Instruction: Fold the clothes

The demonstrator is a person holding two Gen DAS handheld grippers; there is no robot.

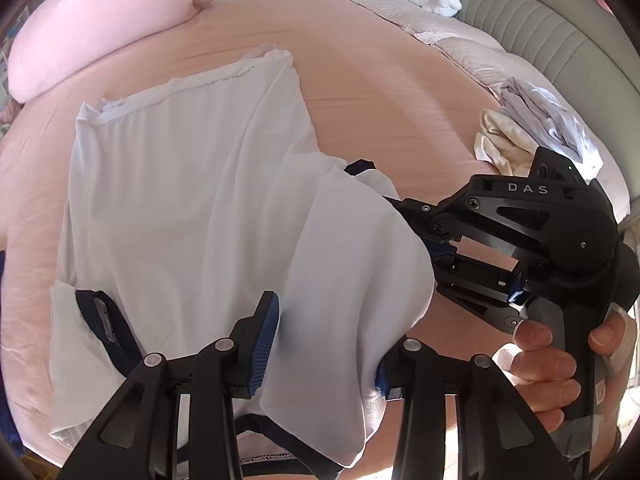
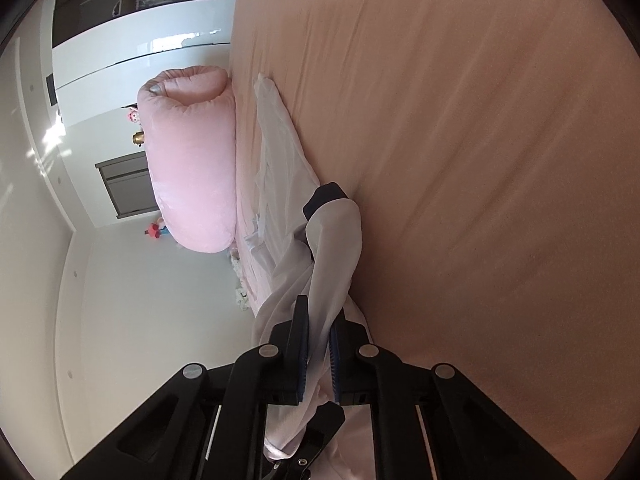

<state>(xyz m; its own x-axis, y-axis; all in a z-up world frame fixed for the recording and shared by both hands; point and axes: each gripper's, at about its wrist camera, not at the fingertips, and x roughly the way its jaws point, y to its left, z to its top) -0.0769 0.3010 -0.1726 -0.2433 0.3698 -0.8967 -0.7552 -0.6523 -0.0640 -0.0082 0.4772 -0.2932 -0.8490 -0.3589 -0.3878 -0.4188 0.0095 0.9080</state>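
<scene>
- A white garment [image 1: 180, 184] with dark navy trim is seen spread on a pink bed sheet [image 1: 380, 88]; most of it lies flat, while its near right corner is lifted off the bed.
- From the left wrist view, the left gripper [image 1: 324, 344] is seen pointing steeply down with its jaws apart; a raised fold of the white cloth hangs between them. Whether the blue pads [image 1: 266, 340] press on the cloth cannot be told, as the right-hand pad is largely hidden behind the fold.
- The right gripper [image 1: 394, 200] is shown entering from the right, held by a hand [image 1: 548, 360] on its grey handle. Its fingertips are buried in the lifted cloth.
- In the right wrist view, the right gripper [image 2: 318, 344] is seen brought together on a bunched strip of the white garment [image 2: 332, 248], which is clamped between the pads.
- A rolled pink duvet [image 1: 100, 28] lies at the far edge of the bed, and a small heap of other clothes [image 1: 536, 128] waits near the grey headboard [image 1: 540, 20].
- The step in hand is judged to be a fold of the near right part across the body of the garment.
- The next move is judged to call for a firm hold by both grippers, then an even carry of the lifted edge over the flat part, with the cloth kept taut so that no crease is trapped.
</scene>
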